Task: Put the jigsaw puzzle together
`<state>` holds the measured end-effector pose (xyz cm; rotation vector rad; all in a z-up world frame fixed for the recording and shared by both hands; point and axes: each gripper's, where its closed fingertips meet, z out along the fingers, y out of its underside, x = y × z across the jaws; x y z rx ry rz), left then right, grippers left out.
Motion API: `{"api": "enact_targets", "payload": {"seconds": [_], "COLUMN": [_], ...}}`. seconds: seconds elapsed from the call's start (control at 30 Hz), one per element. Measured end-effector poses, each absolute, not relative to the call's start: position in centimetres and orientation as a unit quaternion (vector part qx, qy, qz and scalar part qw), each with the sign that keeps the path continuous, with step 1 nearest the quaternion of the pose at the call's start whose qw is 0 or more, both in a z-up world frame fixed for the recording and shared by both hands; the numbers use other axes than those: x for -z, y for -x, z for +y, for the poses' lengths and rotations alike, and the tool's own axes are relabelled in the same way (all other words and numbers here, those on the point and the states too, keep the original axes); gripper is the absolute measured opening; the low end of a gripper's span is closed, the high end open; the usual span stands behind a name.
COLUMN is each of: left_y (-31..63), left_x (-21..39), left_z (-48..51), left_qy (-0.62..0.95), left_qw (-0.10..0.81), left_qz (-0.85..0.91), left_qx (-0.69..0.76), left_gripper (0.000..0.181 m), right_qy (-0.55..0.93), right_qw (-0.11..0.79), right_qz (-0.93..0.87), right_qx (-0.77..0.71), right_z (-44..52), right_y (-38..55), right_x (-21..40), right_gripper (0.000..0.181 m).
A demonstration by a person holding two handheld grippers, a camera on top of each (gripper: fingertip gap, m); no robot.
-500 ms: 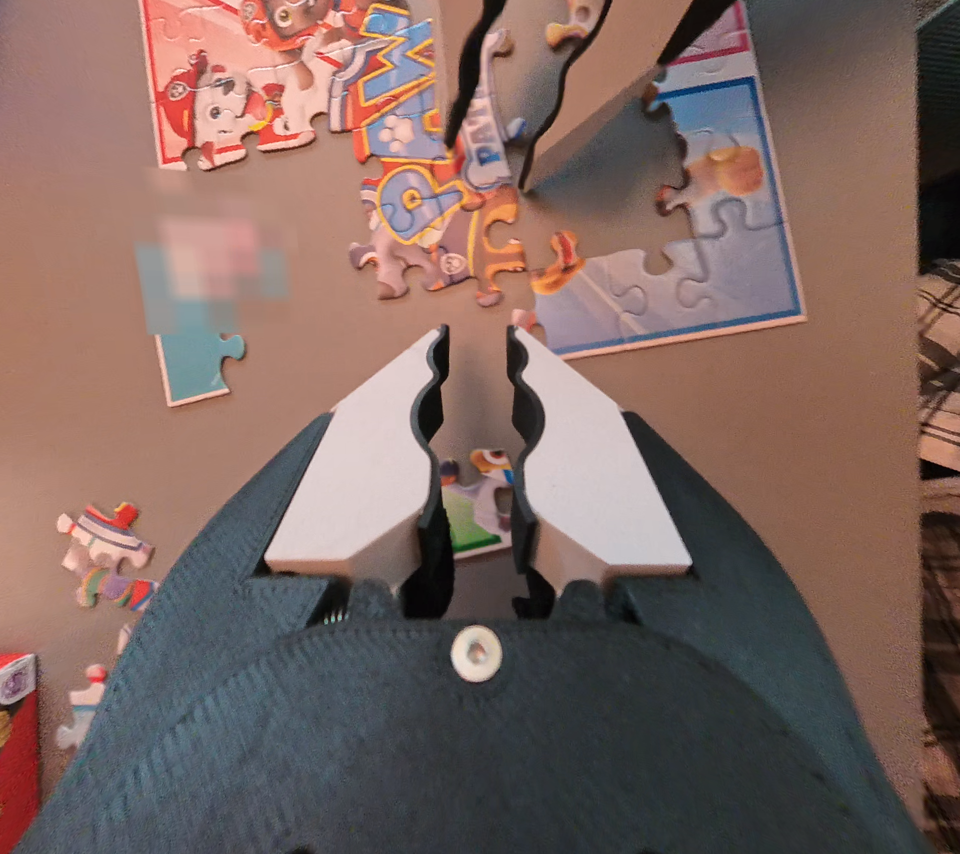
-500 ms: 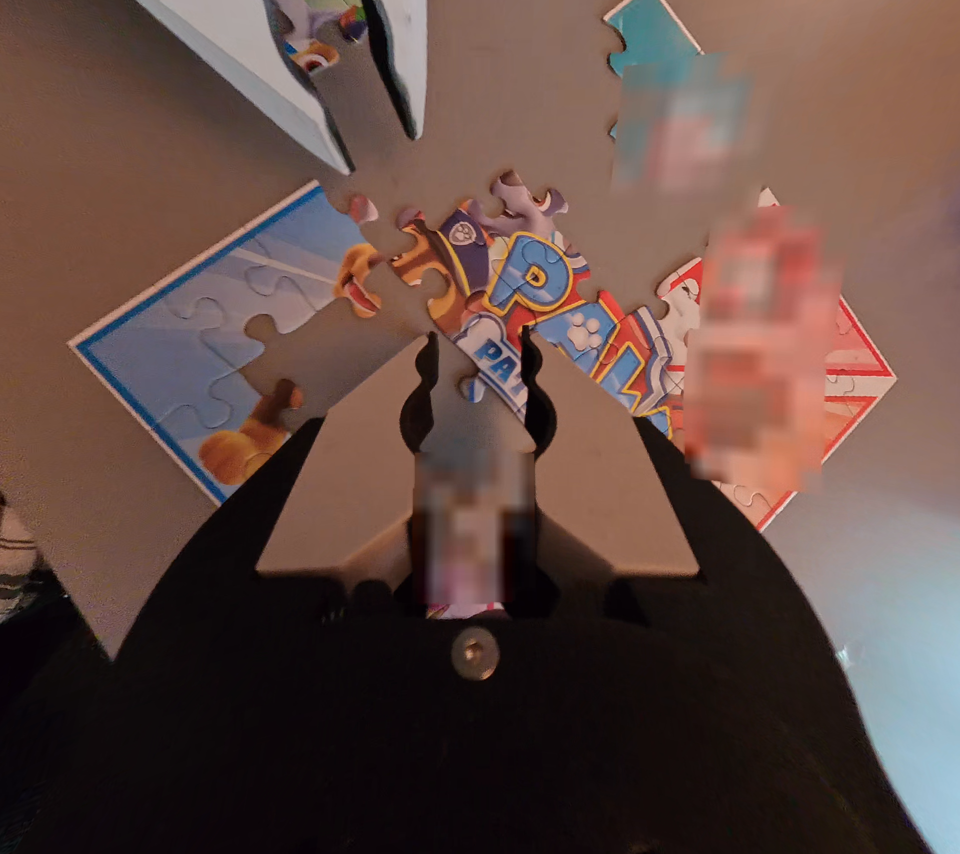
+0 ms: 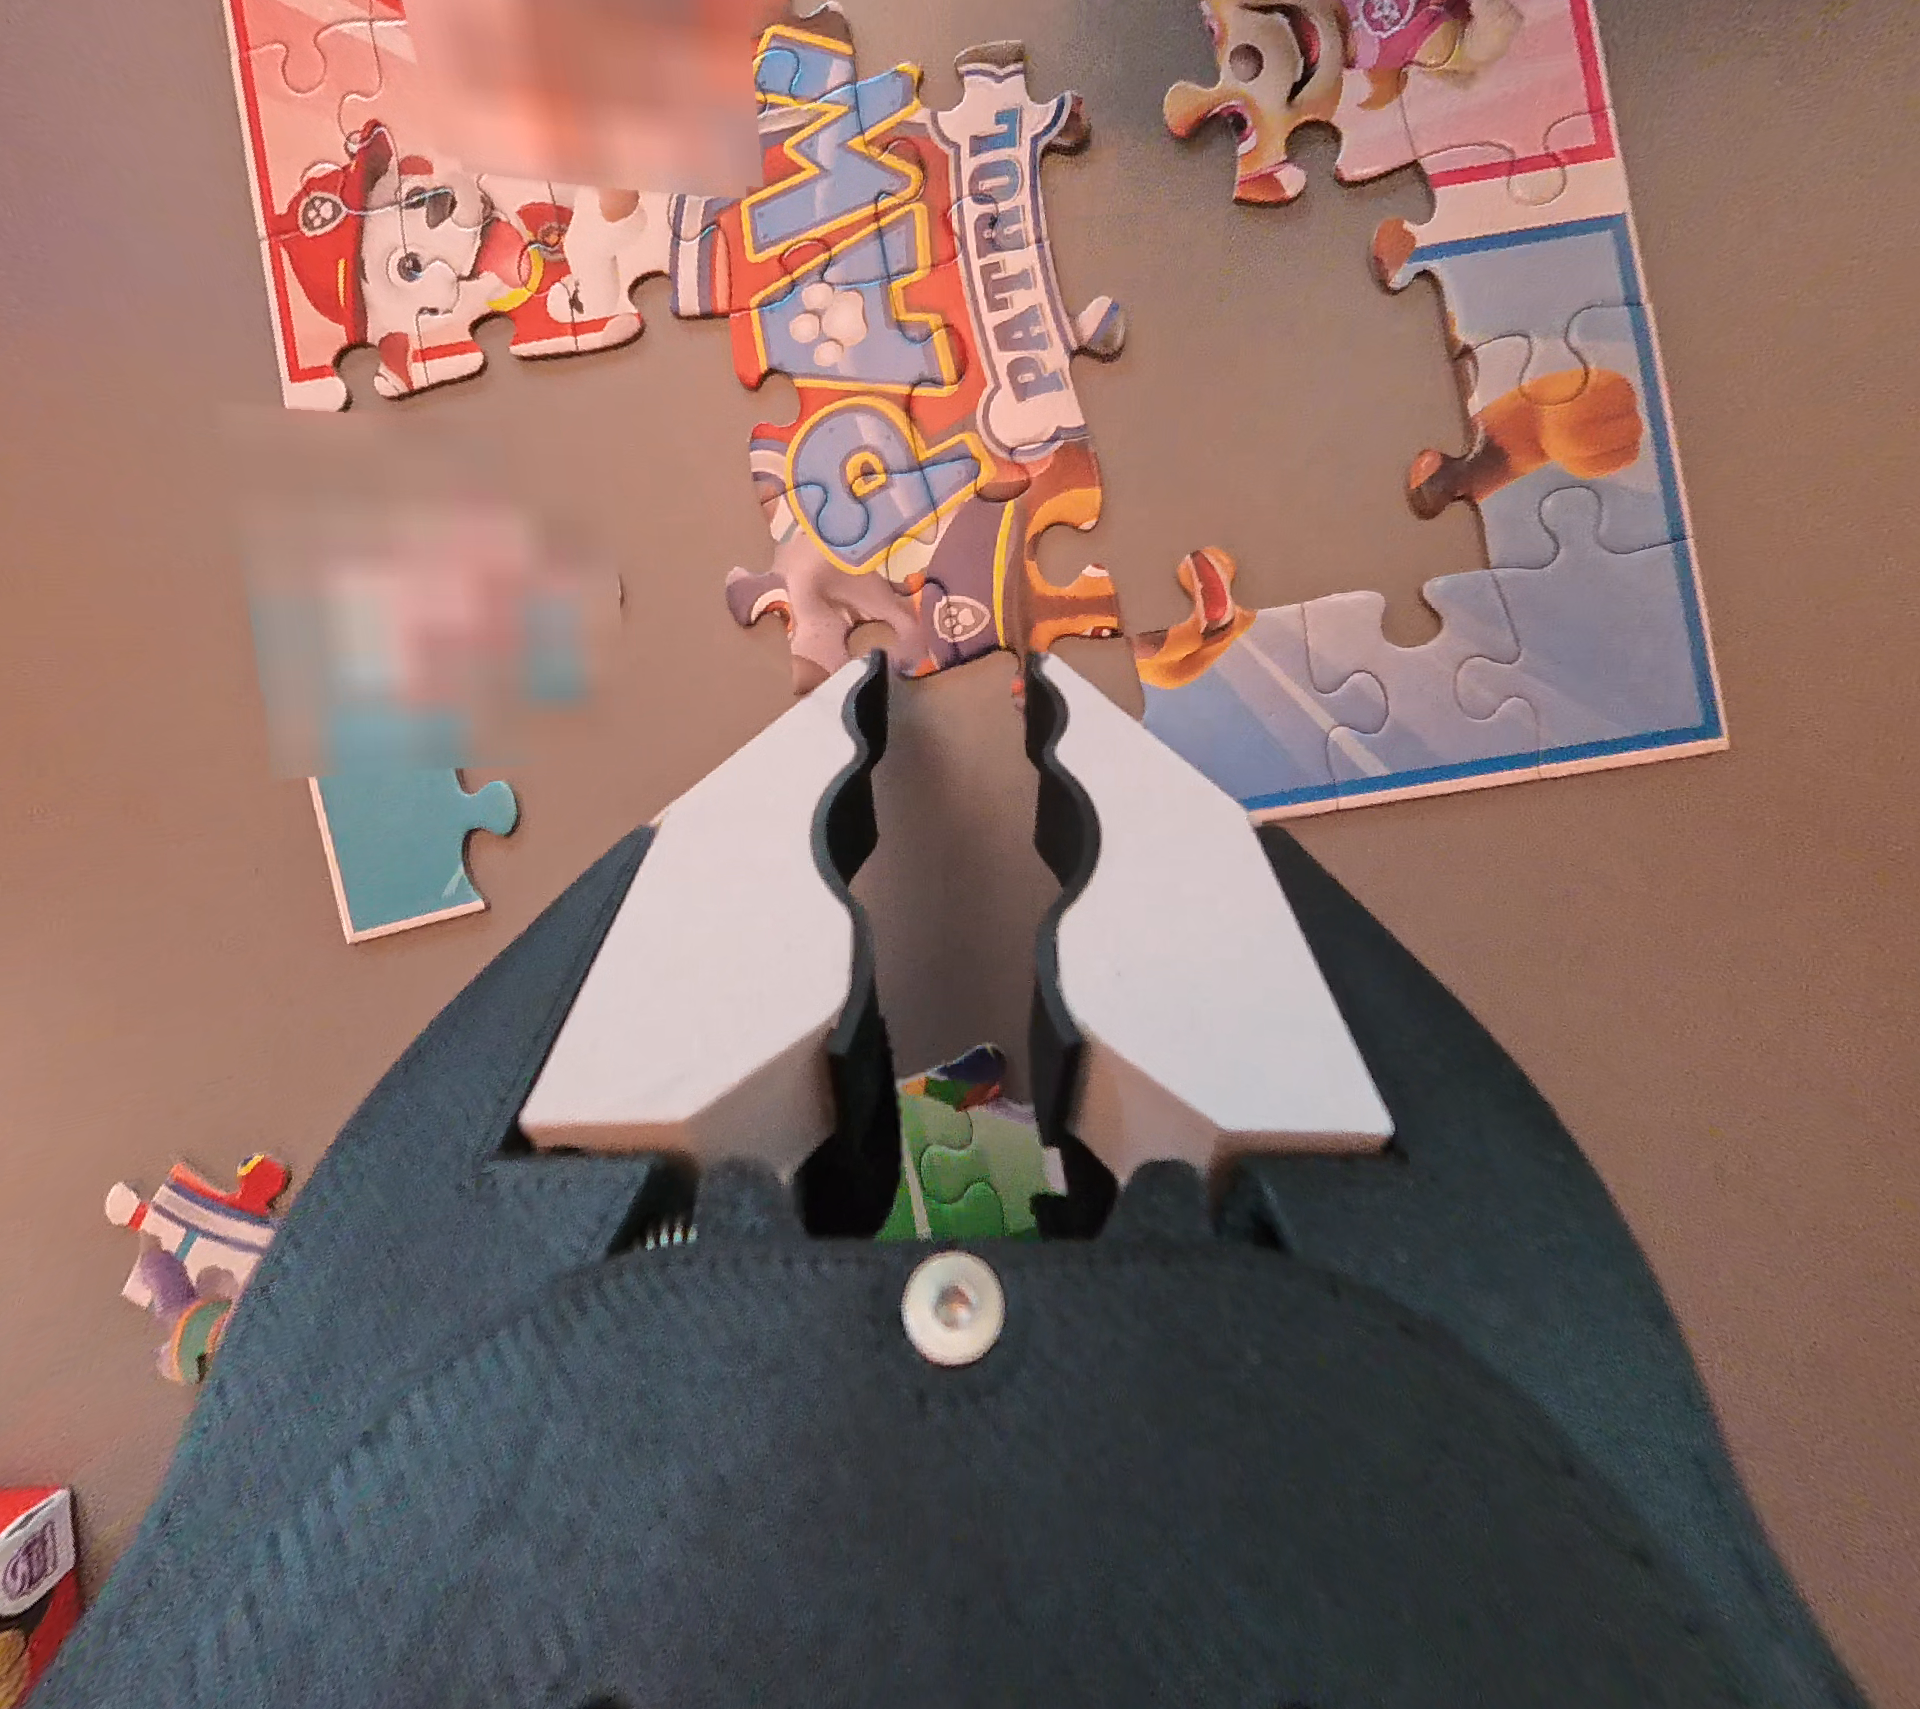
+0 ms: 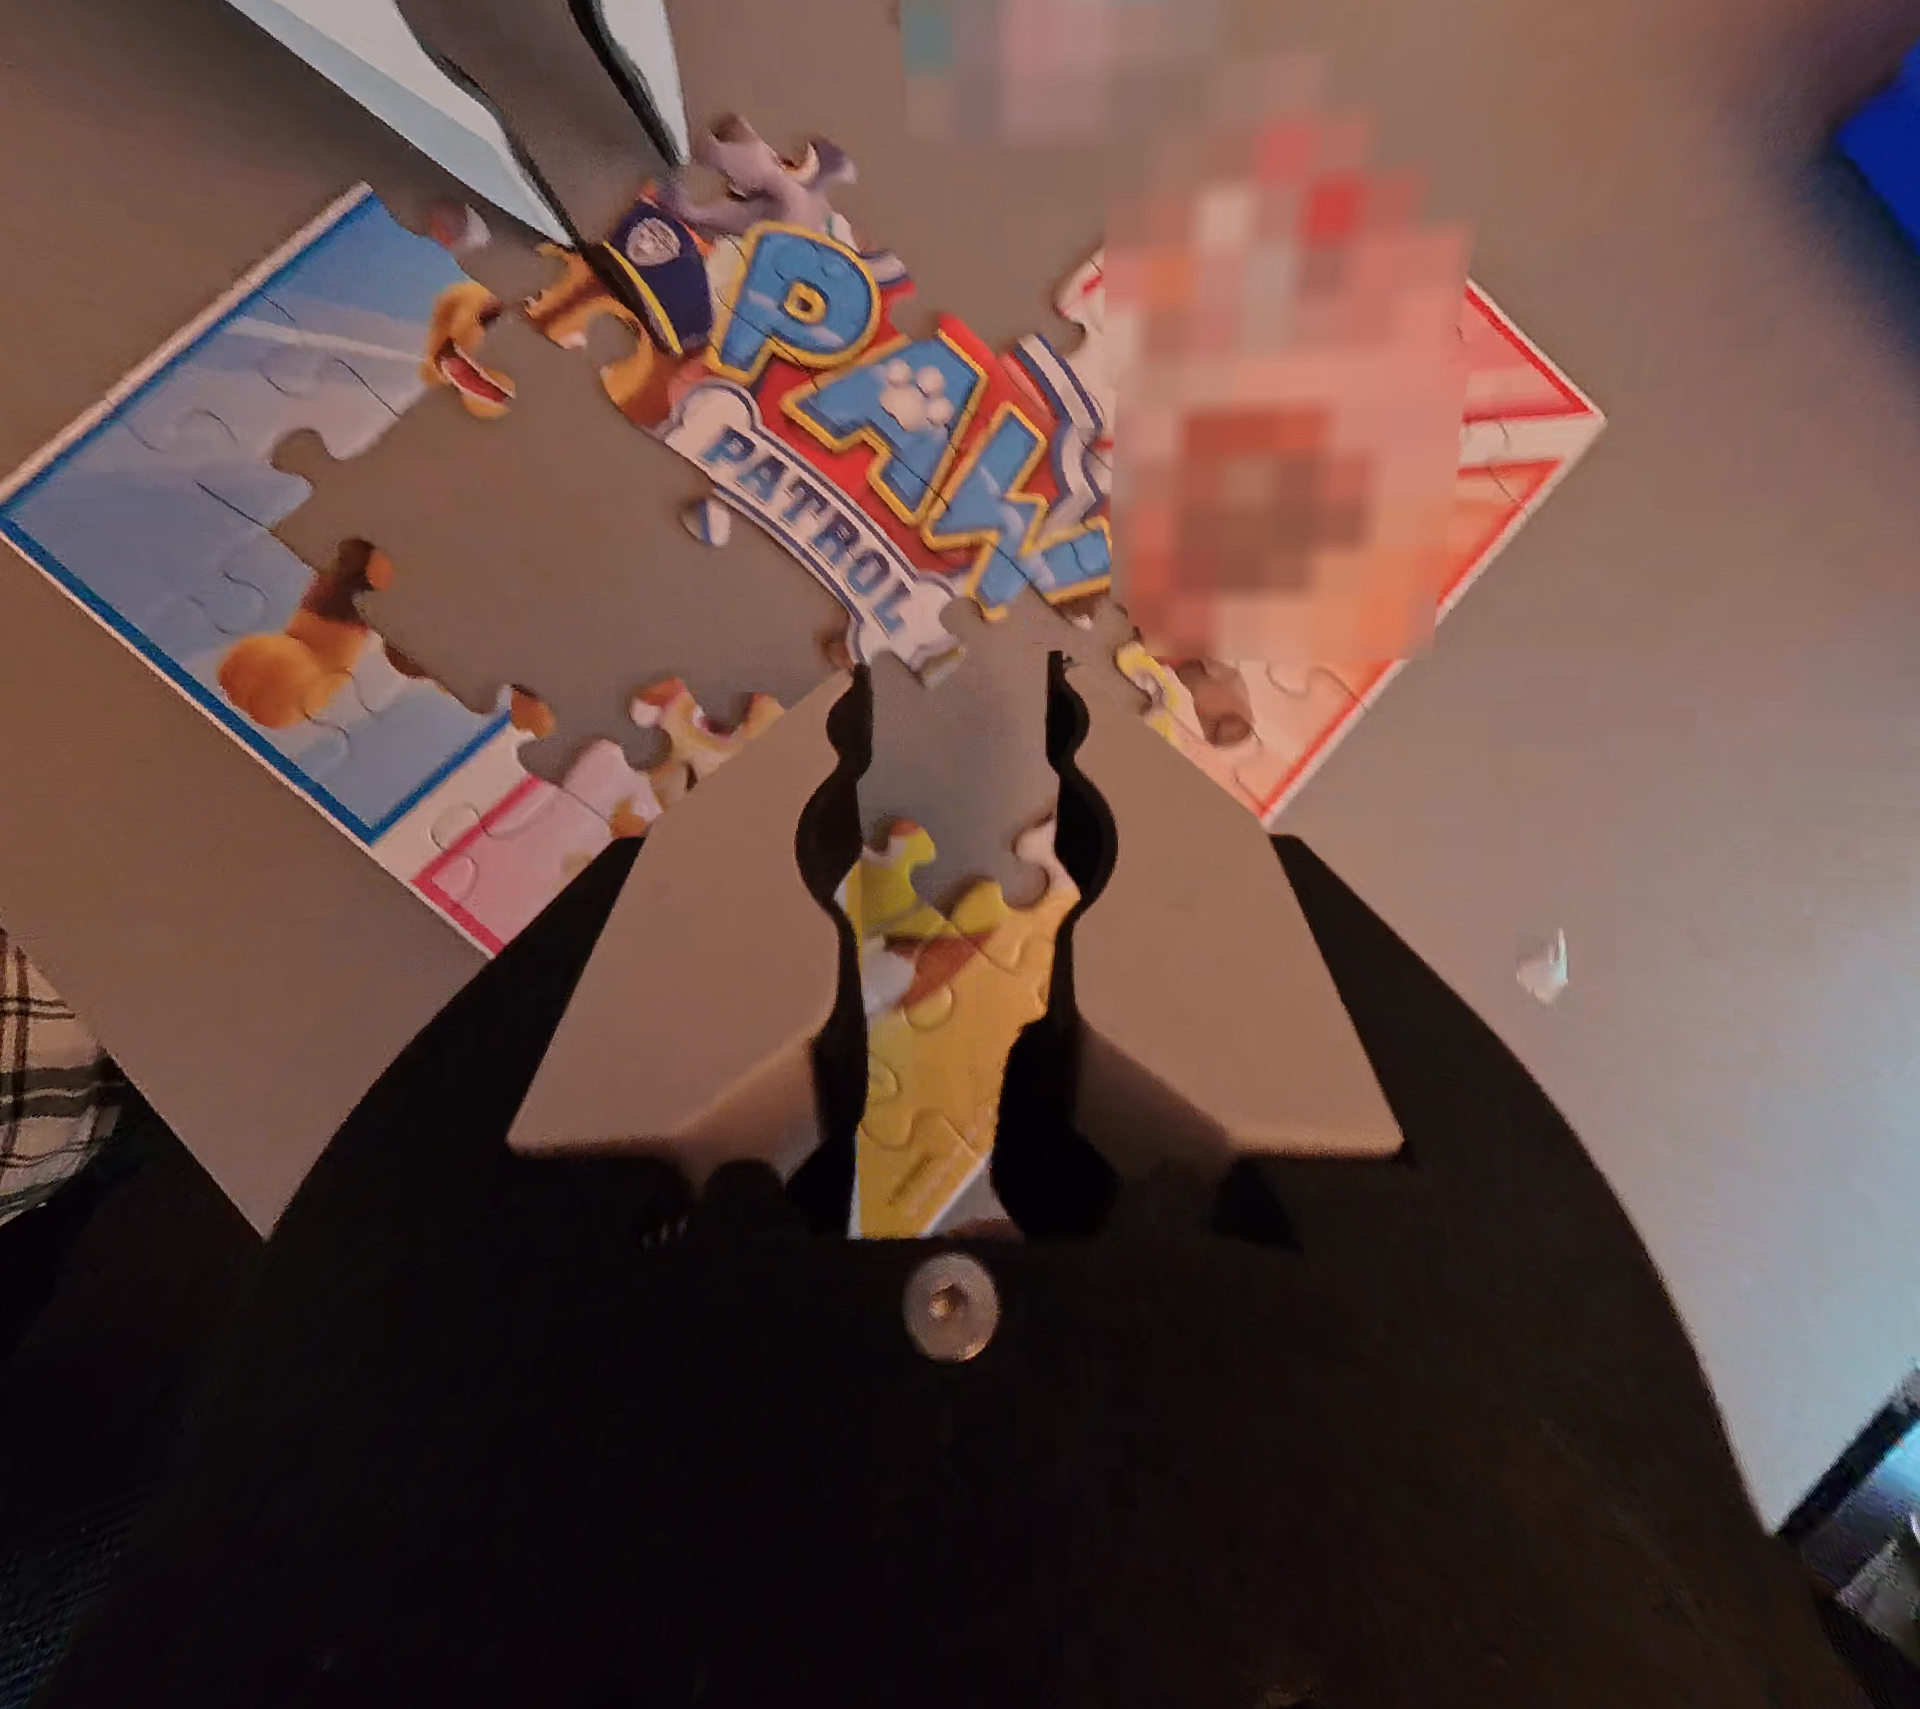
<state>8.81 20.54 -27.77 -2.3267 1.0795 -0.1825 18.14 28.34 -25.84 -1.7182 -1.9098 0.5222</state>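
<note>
**Both grippers over the half-built jigsaw, fingers apart**

In the left wrist view the left gripper (image 3: pixel 954 672) has its fingers (image 3: pixel 727 932) set a moderate gap apart with nothing between them but bare brown table (image 3: pixel 1766 1036). Whether the tips touch anything cannot be told; they end just at the near edge of the centre cluster (image 3: pixel 894 371), the joined group of pieces bearing the logo. Close behind the jaws, near the pivot, a green piece (image 3: pixel 961 1160) shows on the table below.

In the right wrist view the right gripper (image 4: pixel 956 672) is likewise parted by a moderate gap. A yellow section (image 4: pixel 945 1025) of joined pieces shows between the fingers near their base; whether it is gripped or simply lies underneath cannot be told.

The jigsaw puzzle (image 3: pixel 1558 516) lies flat on the table in separate parts. From the left view, a loose teal piece (image 3: pixel 405 849) sits at 9 o'clock and some small loose pieces (image 3: pixel 192 1244) at 8 o'clock. Beyond the tips, the logo cluster runs toward 12. A blue-bordered corner section (image 3: pixel 1538 651) lies at 2 o'clock, joined farther on to a pink-bordered section (image 3: pixel 1455 28). A red-bordered section (image 3: pixel 312 205) sits at 10 o'clock. Gaps of bare table separate the cluster from the blue section
</note>
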Motion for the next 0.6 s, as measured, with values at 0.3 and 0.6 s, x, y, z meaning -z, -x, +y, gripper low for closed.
{"api": "enact_targets", "payload": {"seconds": [0.3,0.6], "left_y": [-13.3,-17.1], "left_x": [25.4,27.6], "left_z": [15.8,12.8], "left_qy": [0.843,0.839], "left_qw": [0.306,0.295], "left_qz": [0.425,0.45], "left_qx": [0.117,0.078], "left_gripper": [0.044,0.025], "right_qy": [0.653,0.661], "right_qw": [0.267,0.229], "right_qz": [-0.675,-0.68], "right_qx": [-0.216,-0.218], "right_z": [31.4,33.1], "right_y": [-18.5,-16.2], "right_x": [26.8,27.8], "right_gripper": [0.059,0.052]}}
